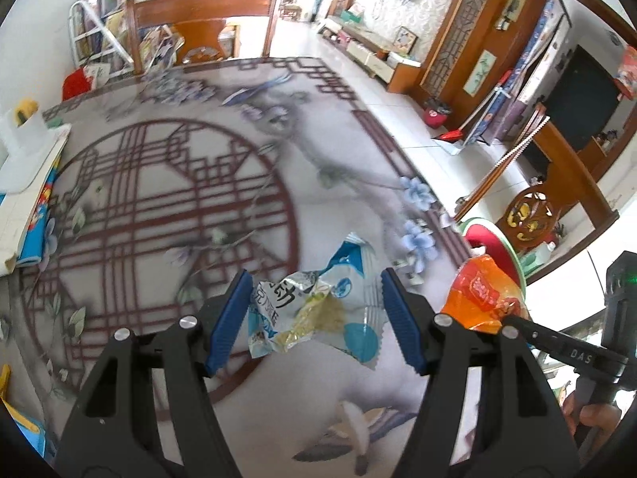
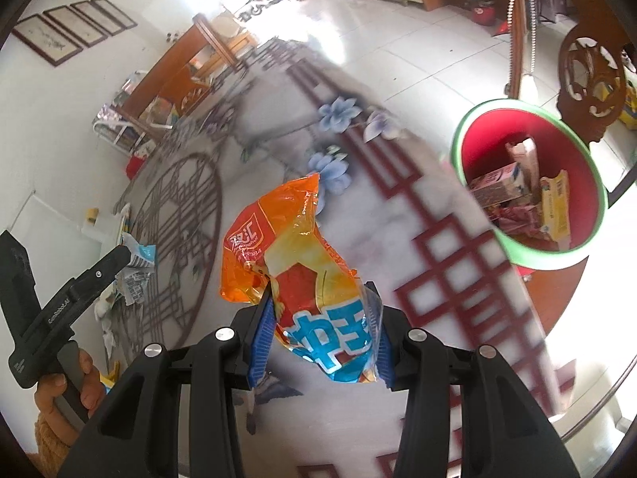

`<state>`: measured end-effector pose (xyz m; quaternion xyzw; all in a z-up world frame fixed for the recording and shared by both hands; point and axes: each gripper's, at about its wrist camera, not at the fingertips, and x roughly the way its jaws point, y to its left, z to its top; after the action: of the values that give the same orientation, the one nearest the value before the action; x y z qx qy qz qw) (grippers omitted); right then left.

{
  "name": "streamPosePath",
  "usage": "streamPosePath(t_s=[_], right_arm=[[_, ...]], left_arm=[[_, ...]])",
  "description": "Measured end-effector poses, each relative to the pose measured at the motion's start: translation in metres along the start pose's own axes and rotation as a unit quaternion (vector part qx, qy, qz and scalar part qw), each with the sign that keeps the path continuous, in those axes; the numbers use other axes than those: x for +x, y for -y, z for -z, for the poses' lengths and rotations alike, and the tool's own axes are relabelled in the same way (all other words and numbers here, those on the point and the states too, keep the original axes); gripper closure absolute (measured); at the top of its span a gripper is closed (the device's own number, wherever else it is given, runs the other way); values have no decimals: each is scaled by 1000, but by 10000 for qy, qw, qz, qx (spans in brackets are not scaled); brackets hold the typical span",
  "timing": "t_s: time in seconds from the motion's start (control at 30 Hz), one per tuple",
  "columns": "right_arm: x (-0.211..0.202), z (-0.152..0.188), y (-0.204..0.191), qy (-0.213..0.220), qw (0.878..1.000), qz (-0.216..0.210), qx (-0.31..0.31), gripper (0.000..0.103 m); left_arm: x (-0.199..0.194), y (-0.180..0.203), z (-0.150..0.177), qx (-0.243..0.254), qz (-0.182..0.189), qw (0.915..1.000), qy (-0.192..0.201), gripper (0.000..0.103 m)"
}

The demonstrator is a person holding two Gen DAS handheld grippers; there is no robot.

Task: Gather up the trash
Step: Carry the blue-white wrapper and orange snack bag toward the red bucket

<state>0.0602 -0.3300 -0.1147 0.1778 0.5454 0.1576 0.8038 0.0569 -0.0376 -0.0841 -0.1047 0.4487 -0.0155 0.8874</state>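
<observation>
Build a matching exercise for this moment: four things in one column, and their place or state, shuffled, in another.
Things:
1. crumpled blue and white plastic wrapper
2. orange plastic snack bag
3. red bin with a green rim
4. carved brown wooden chair

Places or states:
A. beyond the table edge, with cartons and packets inside
B. between the blue pads of the left hand-held gripper
C. at the far side of the patterned table
D. clamped in the right hand-held gripper

Pairs: 1-B, 2-D, 3-A, 4-C
</observation>
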Motion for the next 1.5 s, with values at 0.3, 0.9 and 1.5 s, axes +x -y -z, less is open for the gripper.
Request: streamPosePath(t_s=[0.3,0.9,1.5], right_arm=[[-23,-12,20,271,9995,34,132,61],[-25,-19,58,243,9988,2,420,61],[-35,-25,79,348,9978,147,545,61]], left_arm=[[7,39,-13,285,238,9993,38,39],[23,74,-10,526,245,9982,-121,39],[33,91,-6,664,380,9967,-274,39]])
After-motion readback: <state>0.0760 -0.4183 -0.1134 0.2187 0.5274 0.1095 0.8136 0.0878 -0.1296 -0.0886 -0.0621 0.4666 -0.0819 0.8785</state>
